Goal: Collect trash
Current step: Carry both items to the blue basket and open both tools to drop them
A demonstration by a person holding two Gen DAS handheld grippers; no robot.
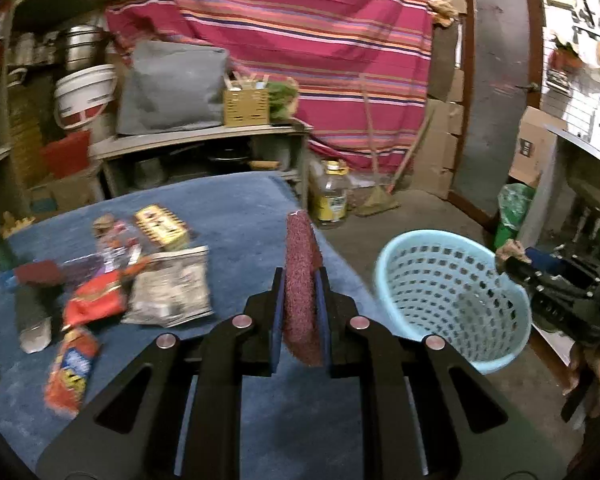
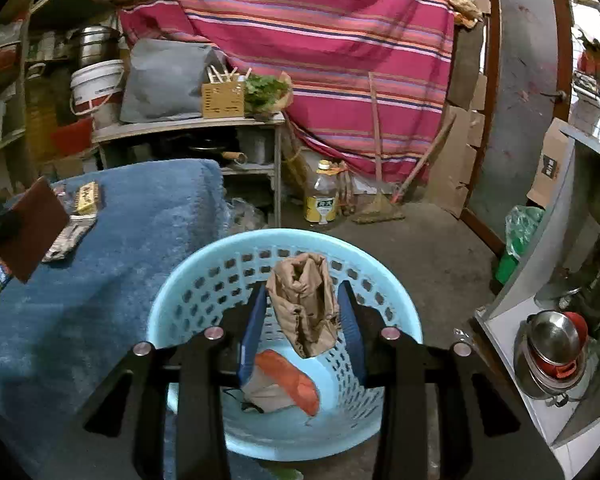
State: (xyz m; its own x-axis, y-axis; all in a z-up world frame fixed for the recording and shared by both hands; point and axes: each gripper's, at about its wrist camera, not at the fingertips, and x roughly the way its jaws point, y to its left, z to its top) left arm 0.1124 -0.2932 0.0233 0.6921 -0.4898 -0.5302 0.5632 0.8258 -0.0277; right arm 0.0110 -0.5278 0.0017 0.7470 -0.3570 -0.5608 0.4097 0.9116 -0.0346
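1. Left gripper (image 1: 301, 280) pinches a maroon scrub pad (image 1: 302, 276) on edge, above the blue-covered table (image 1: 236, 208).
2. Right gripper (image 2: 302, 308) clamps crumpled brown paper (image 2: 304, 304) over the light-blue basket (image 2: 204, 276).
3. Orange wrapper (image 2: 288, 376) lies inside the basket.
4. Snack wrappers (image 1: 168, 292) lie scattered on the table.

Left gripper (image 1: 302, 276): jaws nearly closed, blue pads pressed flat on both sides of what it holds, pointing forward and downward. Right gripper (image 2: 303, 306): jaws partly apart, clamped, angled downward.
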